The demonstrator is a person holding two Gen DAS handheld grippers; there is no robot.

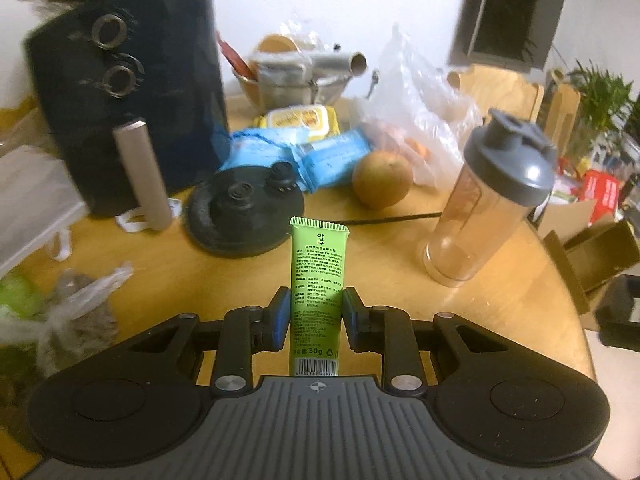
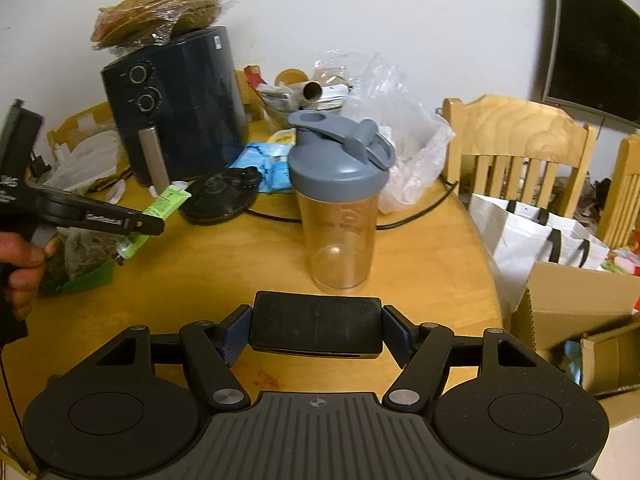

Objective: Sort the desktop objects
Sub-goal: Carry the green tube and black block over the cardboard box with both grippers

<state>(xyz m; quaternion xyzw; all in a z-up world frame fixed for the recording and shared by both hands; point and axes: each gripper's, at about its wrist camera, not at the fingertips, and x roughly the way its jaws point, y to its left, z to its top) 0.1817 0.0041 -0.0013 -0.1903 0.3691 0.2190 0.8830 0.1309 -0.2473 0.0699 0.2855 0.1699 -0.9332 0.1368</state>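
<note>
The right wrist view is showing the person's hand (image 2: 20,264) on the left gripper's handle, hidden from the left camera. The left gripper (image 1: 315,314) is clamping the green tube (image 1: 318,284) above the wooden table (image 1: 380,280), long axis running forward along the fingers, crimped end pointing at the black kettle base (image 1: 244,216). Further right, the right gripper (image 2: 316,334) is gripping a black box (image 2: 316,330) crosswise, jaws spread wide, just before the shaker bottle (image 2: 340,200).
</note>
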